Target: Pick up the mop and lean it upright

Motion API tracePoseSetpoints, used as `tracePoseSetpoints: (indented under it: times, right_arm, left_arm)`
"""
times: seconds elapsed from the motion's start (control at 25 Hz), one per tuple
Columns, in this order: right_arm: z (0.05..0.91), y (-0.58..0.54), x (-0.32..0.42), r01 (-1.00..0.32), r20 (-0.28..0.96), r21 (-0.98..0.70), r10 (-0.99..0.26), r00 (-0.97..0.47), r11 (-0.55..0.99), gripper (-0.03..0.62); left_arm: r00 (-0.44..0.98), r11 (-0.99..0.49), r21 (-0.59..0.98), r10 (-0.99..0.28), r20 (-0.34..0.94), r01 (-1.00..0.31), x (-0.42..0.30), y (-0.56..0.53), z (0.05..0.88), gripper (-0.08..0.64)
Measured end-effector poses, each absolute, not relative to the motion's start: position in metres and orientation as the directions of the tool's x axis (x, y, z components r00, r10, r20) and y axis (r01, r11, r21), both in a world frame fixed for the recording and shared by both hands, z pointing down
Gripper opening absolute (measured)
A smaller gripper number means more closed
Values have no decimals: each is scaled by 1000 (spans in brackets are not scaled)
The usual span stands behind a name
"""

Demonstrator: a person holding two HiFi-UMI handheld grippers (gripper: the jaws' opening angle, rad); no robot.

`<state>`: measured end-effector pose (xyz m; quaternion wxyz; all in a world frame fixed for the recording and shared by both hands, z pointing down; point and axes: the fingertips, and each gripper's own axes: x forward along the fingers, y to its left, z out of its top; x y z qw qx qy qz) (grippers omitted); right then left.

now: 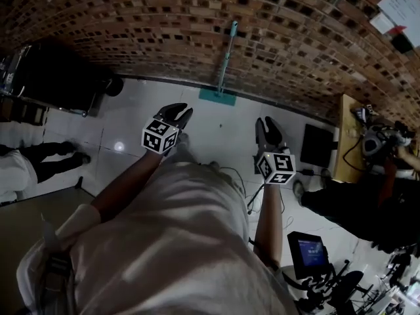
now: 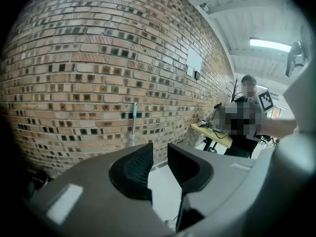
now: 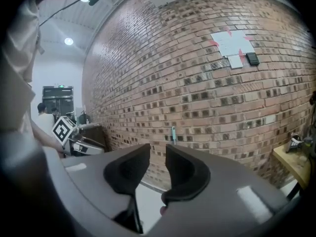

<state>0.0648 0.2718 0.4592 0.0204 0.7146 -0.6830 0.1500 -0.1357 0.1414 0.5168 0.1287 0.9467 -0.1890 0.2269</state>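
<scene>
The brick wall (image 1: 197, 25) fills everything ahead of both tongs, and pale floor (image 1: 223, 126) runs from under them to its foot. Off to the right of the right tongs is a wooden worktop (image 1: 345, 136), with a person in dark clothes beside it.

The mop (image 1: 225, 64) is well ahead of the tongs, roughly on a line between the two. It already stands upright with its flat teal head on the floor at the wall's foot and its thin handle leaning against the bricks. Both gripper views show that handle (image 2: 134, 125) (image 3: 173, 135) as a slim pale shaft with a teal cap, well apart from the pads.

The left tongs (image 1: 178, 112) and right tongs (image 1: 268, 122) hover close to the person's body. Each pair stands at a narrow gap with nothing between the pads, as the left gripper view (image 2: 159, 149) and right gripper view (image 3: 158, 152) show.

As a judgement, the mop should be light and stiff, long enough to swing or topple if gripped low. The shaft is probably smooth metal, though it is too small here to be sure, so it may slip or twist in the pads. The best hold is on the shaft near the middle, squarely across it, with the second tongs higher up to steady the lean.
</scene>
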Motion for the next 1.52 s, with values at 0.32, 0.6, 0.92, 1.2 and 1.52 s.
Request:
tracePoseSetpoints:
  times: [0.32,0.6,0.92,1.2,1.52]
  right_arm:
    - [482,303,47,-976,254,-217,-966,-46,-11,86]
    - [496,308,28,-980,309,-199,-948,-71,9,86]
    - [489,303,29,-992,342,-124,-939,-18,-27,87]
    - [490,292,22,-992,367,-97,-929,46,-87,87]
    - [501,270,1,-996,418,-24,-906,68,-85,83]
  left_arm:
    - [796,-863,163,-348,495,-479,-163,188,520,104]
    - [787,-850,183,-348,509,-494,-173,193,526,104]
    - [831,-892,195,-274,484,-408,-156,178,523,103]
    - [849,-913,192,-235,474,-360,-160,148,516,103]
    - [844,-918,198,-209,493,-343,-175,121,525,104]
